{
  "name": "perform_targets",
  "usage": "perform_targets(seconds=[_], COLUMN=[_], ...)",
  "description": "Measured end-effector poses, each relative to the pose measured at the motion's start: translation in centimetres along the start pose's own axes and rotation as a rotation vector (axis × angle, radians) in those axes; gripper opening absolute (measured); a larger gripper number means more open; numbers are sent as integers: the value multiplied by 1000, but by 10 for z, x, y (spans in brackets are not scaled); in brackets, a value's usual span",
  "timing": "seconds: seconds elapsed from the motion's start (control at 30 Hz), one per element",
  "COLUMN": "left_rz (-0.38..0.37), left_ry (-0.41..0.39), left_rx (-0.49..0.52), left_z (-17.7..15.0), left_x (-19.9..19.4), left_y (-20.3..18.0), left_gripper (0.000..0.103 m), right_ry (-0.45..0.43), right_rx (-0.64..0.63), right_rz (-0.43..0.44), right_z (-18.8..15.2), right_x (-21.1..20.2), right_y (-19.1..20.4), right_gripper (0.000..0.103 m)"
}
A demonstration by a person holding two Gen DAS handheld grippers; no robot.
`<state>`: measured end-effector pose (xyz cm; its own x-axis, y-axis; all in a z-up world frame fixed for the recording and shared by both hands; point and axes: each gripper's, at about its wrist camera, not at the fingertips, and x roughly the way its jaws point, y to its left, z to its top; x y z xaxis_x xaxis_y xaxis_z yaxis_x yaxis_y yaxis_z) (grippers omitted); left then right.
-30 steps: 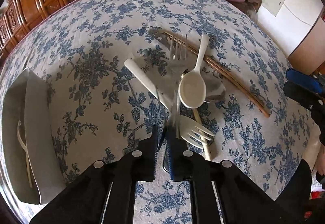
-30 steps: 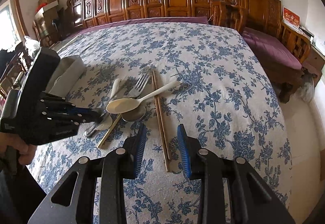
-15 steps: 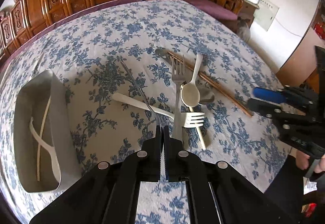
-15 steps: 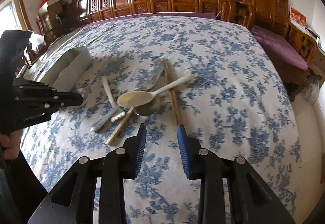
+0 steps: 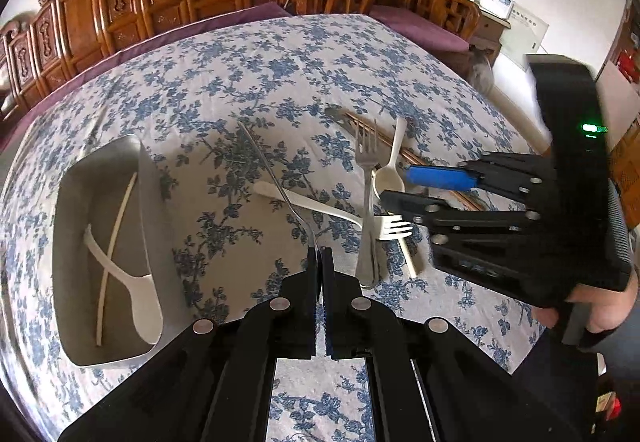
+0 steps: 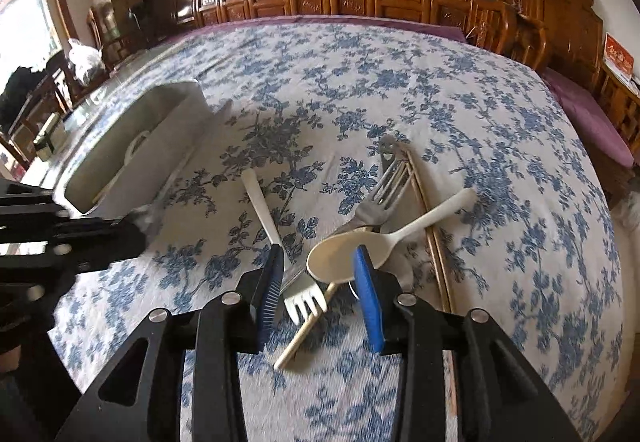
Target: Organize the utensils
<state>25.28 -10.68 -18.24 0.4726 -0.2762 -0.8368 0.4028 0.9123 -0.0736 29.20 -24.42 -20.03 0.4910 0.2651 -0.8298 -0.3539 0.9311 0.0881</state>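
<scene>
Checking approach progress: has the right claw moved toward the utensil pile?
Yes. The right claw has come forward; it now straddles the white fork and white spoon in the pile.

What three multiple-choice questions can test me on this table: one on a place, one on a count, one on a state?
1. In the left wrist view, where is the tray against the pile of utensils?
A. Left of it
B. Right of it
C. On top of it

2. How many white things lie in the tray?
A. None
B. Two
C. Five

3. How is the left gripper?
A. Wide open
B. Shut on a white spoon
C. Shut on a thin metal utensil

Answers:
1. A: the tray sits left of the pile of utensils.
2. B: a white stick and a flat white piece cross inside it.
3. C: the left gripper is closed on the metal utensil, which sticks out ahead of it.
</scene>
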Motion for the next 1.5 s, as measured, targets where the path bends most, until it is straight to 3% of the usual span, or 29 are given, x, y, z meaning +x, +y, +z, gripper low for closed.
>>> perform_targets(seconds=[0.3,0.47,0.67,1.07,1.5], left_rz=[-4,2,4,2,29], left_ry=[-7,-12,-26,-70,-74], left_rx=[-2,4,3,25,26], left_z=[-2,-2,0,8,10], left_x=[-4,-8,-16,-42,-73], left_y=[2,1,3,5,44], left_gripper=[1,1,1,1,1], right_ry=[87,84,75,-31,-121], right_rx=[8,0,-19,-23,-107], right_rz=[-23,-23,-47,-47,40], right_z=[-1,-4,-8,-15,5], right_x=[26,21,9,-47,-84], right_y=[-6,-11,-16,-16,42], right_gripper=[39,15,6,5,5])
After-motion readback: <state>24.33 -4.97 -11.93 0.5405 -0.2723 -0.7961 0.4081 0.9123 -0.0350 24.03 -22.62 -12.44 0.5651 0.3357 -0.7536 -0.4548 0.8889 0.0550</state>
